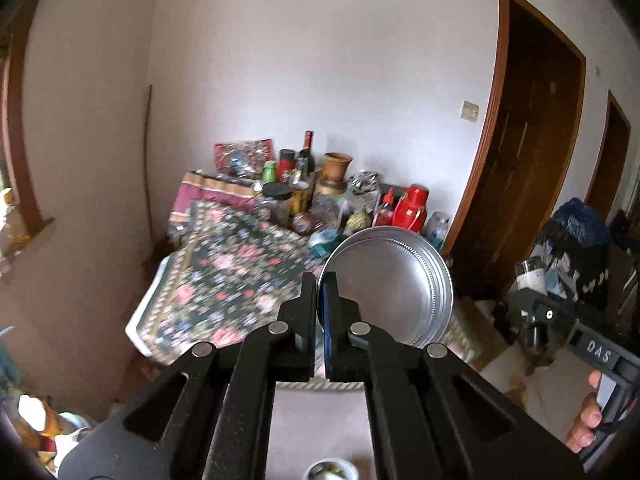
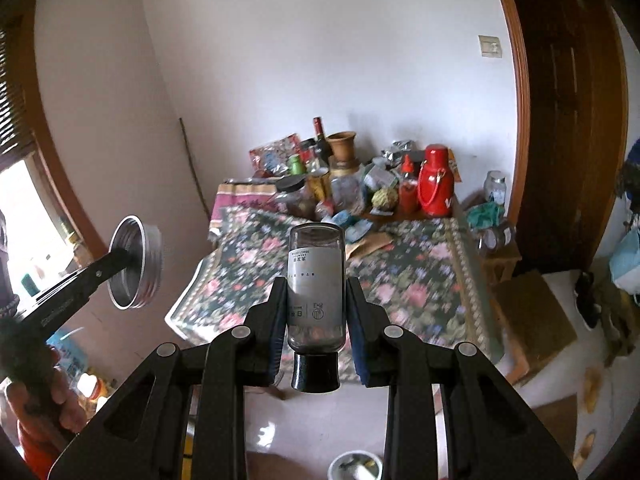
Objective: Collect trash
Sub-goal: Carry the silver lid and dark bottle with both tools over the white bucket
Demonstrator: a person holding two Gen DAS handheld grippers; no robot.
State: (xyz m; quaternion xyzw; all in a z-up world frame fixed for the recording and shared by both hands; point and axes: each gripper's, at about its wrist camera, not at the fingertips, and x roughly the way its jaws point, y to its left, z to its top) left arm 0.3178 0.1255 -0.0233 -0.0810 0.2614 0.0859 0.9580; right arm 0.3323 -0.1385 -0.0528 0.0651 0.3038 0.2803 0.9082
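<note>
My left gripper [image 1: 320, 292] is shut on the rim of a round silver metal lid [image 1: 394, 284] and holds it in the air above the table's near edge. The lid also shows in the right wrist view [image 2: 134, 262], at the far left, with the left gripper's fingers [image 2: 102, 268] on it. My right gripper [image 2: 316, 296] is shut on a clear bottle with a black cap [image 2: 316, 292], cap toward the camera, held above the floral tablecloth [image 2: 400, 280]. A white bin [image 2: 354, 466] with trash inside sits on the floor below; it also shows in the left wrist view [image 1: 330, 470].
The table [image 1: 224, 280] carries a clutter of jars, bottles, a red thermos [image 2: 434, 186] and a clay pot [image 2: 342, 146] at its far side by the wall. A brown door [image 1: 524, 140] stands right. A cardboard box [image 2: 532, 320] sits right of the table.
</note>
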